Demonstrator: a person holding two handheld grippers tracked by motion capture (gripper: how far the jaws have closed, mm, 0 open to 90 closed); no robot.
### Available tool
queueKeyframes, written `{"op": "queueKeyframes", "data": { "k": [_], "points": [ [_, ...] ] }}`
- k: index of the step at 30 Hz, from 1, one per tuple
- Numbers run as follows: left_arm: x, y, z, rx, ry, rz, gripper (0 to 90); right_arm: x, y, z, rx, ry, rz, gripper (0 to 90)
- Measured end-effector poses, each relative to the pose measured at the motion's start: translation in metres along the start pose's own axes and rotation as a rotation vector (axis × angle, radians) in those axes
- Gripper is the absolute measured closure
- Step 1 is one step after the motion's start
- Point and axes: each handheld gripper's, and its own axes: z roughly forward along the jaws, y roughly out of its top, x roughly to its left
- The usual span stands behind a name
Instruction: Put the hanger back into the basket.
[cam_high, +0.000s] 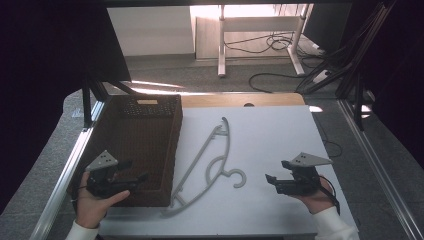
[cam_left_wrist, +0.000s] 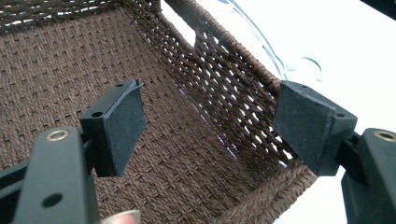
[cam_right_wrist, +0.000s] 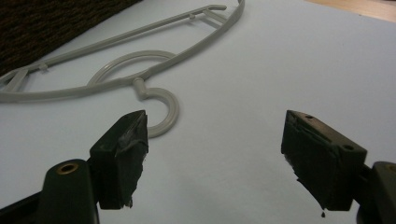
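A grey plastic hanger (cam_high: 210, 160) lies flat on the white table top (cam_high: 270, 140), its hook (cam_right_wrist: 163, 116) pointing toward the right hand. A brown woven basket (cam_high: 142, 145) stands left of it and holds nothing that I can see. My left gripper (cam_high: 134, 172) hovers over the basket's near end, jaws wide apart, with bare weave (cam_left_wrist: 187, 154) between them. My right gripper (cam_high: 276, 172) is low over the table to the right of the hook, also open with nothing between its pads (cam_right_wrist: 322, 158).
The basket's right wall (cam_left_wrist: 233, 79) stands between my left gripper and the hanger. A metal rail (cam_high: 70, 165) borders the table at the left. Beyond the far edge are a desk frame (cam_high: 260, 30) and floor cables (cam_high: 280, 75).
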Motion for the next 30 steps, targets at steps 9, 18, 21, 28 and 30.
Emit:
{"op": "queueKeyframes", "data": {
  "k": [9, 18, 21, 28, 30],
  "points": [
    [-0.001, -0.001, -0.002, -0.002, -0.001, -0.003, 24.5, 0.000, 0.000, 0.003, 0.000, -0.017, -0.006, 23.5],
    [-0.002, -0.002, -0.006, -0.007, 0.006, -0.004, 24.5, -0.001, 0.001, 0.005, -0.007, -0.003, 0.007, 24.4],
    [0.000, -0.002, -0.006, -0.007, 0.008, -0.010, 24.5, -0.001, 0.002, 0.008, -0.001, -0.002, 0.007, 24.9],
    [-0.001, -0.002, -0.007, -0.012, 0.009, -0.012, 24.6, 0.000, 0.002, 0.012, 0.014, -0.002, 0.019, 25.7],
    [-0.002, -0.002, -0.008, -0.015, 0.006, -0.010, 24.6, 0.001, 0.002, 0.012, 0.017, 0.002, 0.019, 25.7]
  ]
}}
